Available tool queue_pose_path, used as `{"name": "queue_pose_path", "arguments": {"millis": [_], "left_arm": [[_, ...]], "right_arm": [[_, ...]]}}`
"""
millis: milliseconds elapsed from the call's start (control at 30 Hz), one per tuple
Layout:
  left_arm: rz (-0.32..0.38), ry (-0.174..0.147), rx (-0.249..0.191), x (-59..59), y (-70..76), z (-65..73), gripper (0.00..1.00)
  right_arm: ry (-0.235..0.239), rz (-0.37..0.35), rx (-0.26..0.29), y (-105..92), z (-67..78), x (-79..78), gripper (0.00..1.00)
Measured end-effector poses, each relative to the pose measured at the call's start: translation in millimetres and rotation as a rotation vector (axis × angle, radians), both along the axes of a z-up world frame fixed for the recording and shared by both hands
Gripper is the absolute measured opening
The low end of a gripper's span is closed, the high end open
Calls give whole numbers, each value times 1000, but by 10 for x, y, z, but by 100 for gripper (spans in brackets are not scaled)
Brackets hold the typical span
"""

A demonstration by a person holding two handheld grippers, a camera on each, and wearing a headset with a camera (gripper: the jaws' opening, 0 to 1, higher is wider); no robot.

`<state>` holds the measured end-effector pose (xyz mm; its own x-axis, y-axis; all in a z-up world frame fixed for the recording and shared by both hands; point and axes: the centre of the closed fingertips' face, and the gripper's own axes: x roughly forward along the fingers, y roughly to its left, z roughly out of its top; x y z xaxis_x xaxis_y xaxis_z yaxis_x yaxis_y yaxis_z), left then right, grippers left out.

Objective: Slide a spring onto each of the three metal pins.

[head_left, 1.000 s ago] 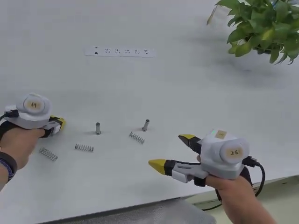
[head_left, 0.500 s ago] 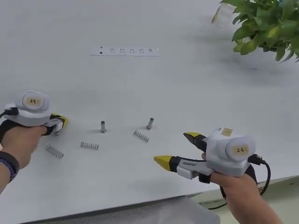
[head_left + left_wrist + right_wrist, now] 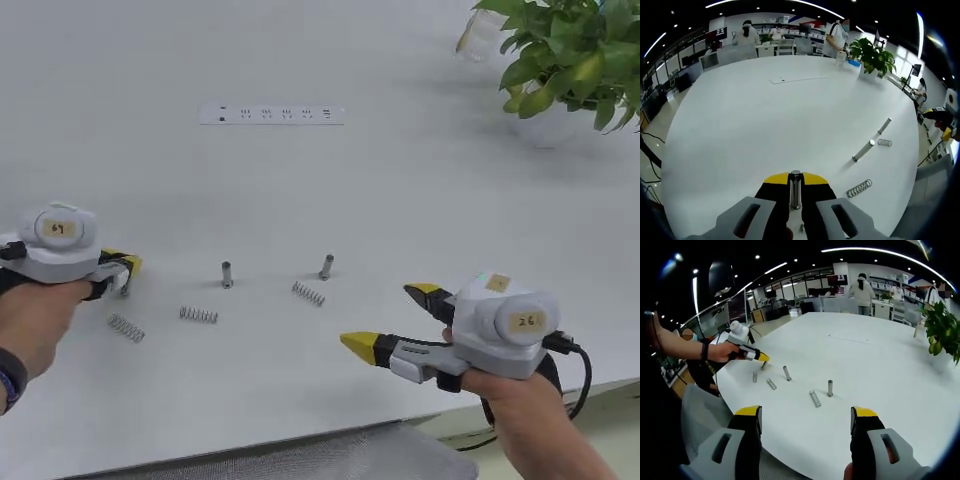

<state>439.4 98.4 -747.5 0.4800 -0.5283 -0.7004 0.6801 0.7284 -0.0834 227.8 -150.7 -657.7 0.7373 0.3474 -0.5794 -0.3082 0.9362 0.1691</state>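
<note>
My left gripper (image 3: 124,266) rests low over the white table at the left. Its jaws are shut on a short metal pin (image 3: 795,189) that stands between the yellow tips. Two more pins stand upright on the table, one (image 3: 227,274) in the middle and one (image 3: 326,267) right of it. Three springs lie flat: one (image 3: 126,327) near my left gripper, one (image 3: 198,315) below the middle pin, one (image 3: 309,293) beside the right pin. My right gripper (image 3: 392,318) hovers open near the front edge, nothing between its jaws, with both free pins (image 3: 830,388) (image 3: 787,373) ahead of it.
A white power strip (image 3: 272,115) lies flat at the far middle of the table. A potted plant (image 3: 570,50) stands at the back right. The table's front edge (image 3: 300,435) runs just below my right gripper. People and desks stand far behind.
The headset camera has shifted a little. My right gripper has drifted slightly to the right, still open. My left gripper stays put, shut on its pin.
</note>
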Motion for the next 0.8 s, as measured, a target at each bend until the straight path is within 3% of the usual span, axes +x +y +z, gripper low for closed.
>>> {"name": "queue_pose_path", "arguments": {"millis": [300,800], "left_arm": [[29,-8,-16,-12,86,83,0],[5,-16,10,-91,102,96,0]], "right_arm": [[1,4,0,13,-5,-16,71],[-4,14,3,65,1,-4,71]]}}
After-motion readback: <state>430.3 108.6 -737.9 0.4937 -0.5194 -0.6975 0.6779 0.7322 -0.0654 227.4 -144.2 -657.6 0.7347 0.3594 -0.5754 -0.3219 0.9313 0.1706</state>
